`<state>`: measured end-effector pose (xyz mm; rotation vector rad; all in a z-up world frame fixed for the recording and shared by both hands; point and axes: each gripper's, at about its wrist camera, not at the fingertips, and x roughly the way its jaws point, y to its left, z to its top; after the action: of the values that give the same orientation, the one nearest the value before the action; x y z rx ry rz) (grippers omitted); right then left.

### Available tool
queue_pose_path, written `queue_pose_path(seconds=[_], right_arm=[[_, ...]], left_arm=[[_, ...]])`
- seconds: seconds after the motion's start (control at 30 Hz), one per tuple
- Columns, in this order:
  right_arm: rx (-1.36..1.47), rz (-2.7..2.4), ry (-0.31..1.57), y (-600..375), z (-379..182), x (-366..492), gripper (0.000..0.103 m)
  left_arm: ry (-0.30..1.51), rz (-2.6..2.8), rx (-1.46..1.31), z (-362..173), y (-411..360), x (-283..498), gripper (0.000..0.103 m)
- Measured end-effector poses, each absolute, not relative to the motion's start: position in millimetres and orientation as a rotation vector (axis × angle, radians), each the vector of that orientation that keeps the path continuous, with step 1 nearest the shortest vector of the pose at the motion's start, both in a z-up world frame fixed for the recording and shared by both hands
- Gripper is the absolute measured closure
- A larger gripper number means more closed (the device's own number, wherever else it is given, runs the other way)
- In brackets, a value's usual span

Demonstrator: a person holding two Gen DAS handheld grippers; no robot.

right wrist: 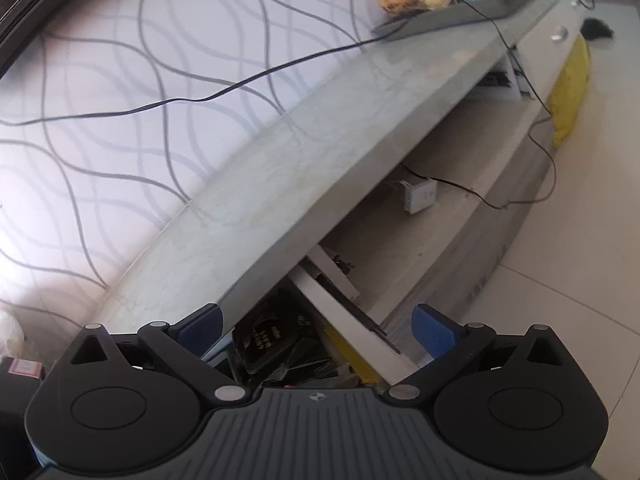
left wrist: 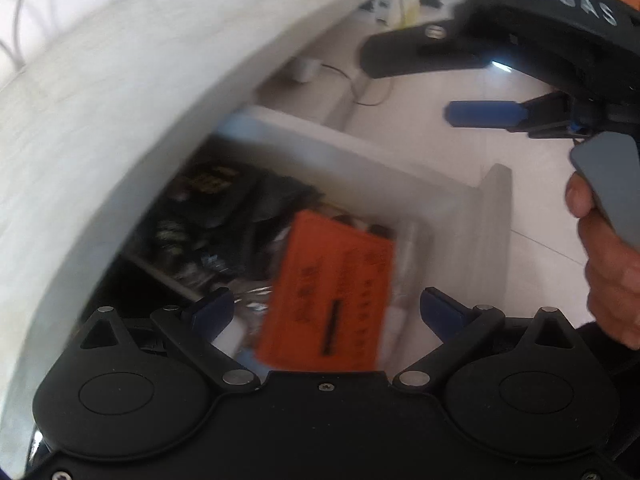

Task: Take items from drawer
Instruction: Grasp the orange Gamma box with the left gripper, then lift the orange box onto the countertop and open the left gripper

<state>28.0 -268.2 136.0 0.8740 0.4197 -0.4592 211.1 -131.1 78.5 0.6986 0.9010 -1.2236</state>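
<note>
- Two grippers over the open drawer (left wrist: 494, 216); both sets of jaws spread apart, nothing held.
- Orange box (left wrist: 330, 292) lies in the drawer directly ahead of the left gripper (left wrist: 326, 308), between its fingers, long axis running roughly away from the tool. Left is nearer.
- Right gripper (right wrist: 318, 326) sits higher, toward the dark packets (right wrist: 276, 336).
- Left wrist view alone shows the orange box; right wrist view shows the cabinet top (right wrist: 280, 184).

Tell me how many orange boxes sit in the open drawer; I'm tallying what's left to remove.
1. The orange box lies at the drawer's front, between the left hand-held gripper's open fingers. Dark clutter may hide more.
</note>
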Motion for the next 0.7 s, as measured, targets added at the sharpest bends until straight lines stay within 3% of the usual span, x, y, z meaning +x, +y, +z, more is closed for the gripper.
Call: queue_pose_path(seconds=[0.17, 0.43, 0.47, 0.53, 0.7], right_arm=[[0.907, -0.448, 0.432, -280, 131, 26, 0.000], [0.963, -0.419, 0.441, -294, 123, 24, 0.000], [0.972, -0.419, 0.442, -295, 122, 23, 0.000], [0.988, -0.416, 0.442, -297, 119, 23, 0.000], [1.016, -0.400, 0.447, -299, 115, 24, 0.000]], left_arm=[[0.851, -1.167, 0.816, 68, -152, 188, 0.002], [0.984, -1.147, 0.787, 47, -159, 202, 0.003], [0.999, -1.156, 0.772, 47, -158, 205, 0.007], [0.985, -1.185, 0.761, 49, -156, 202, 0.026], [1.004, -1.163, 0.687, 50, -154, 191, 0.030]])
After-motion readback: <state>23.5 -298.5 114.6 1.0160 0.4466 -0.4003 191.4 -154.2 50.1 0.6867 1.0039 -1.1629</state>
